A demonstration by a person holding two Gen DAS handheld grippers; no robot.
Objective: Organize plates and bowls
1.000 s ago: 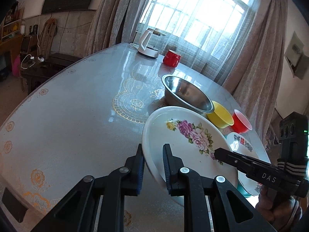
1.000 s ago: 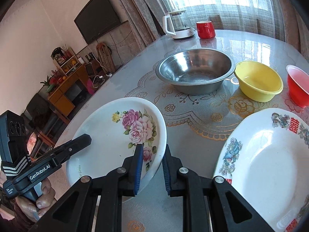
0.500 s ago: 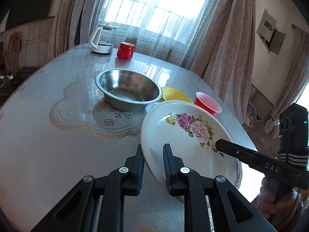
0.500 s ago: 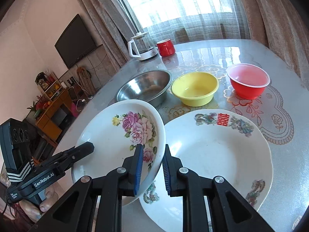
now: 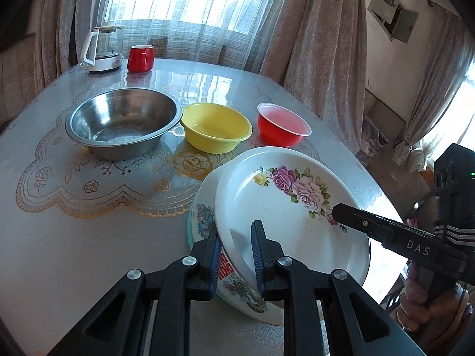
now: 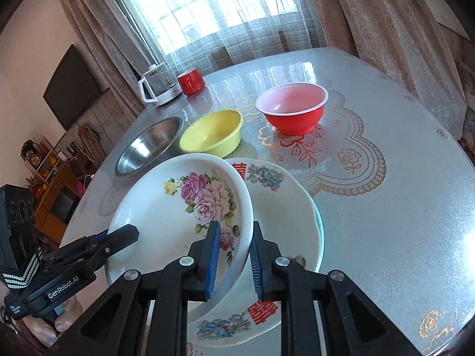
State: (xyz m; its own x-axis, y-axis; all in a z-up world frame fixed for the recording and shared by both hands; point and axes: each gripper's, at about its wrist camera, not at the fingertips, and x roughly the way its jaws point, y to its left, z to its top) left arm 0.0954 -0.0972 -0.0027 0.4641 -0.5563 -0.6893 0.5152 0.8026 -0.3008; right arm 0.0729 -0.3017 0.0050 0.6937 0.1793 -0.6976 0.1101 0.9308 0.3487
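Left wrist view: the left gripper [image 5: 236,255] clamps the rose plate's [image 5: 285,207] near rim at lower centre, directly above the red-character plate [image 5: 204,219]. Right wrist view: the right gripper [image 6: 234,259] pinches the rose plate's [image 6: 178,207] right rim, overlapping the red-character plate [image 6: 285,207] at centre.

Bare glossy table top [image 6: 400,222] lies open right of the stacked plates, while the red plastic bowl [image 6: 292,108], yellow plastic bowl [image 6: 212,135] and steel bowl [image 5: 123,121] block the far side.
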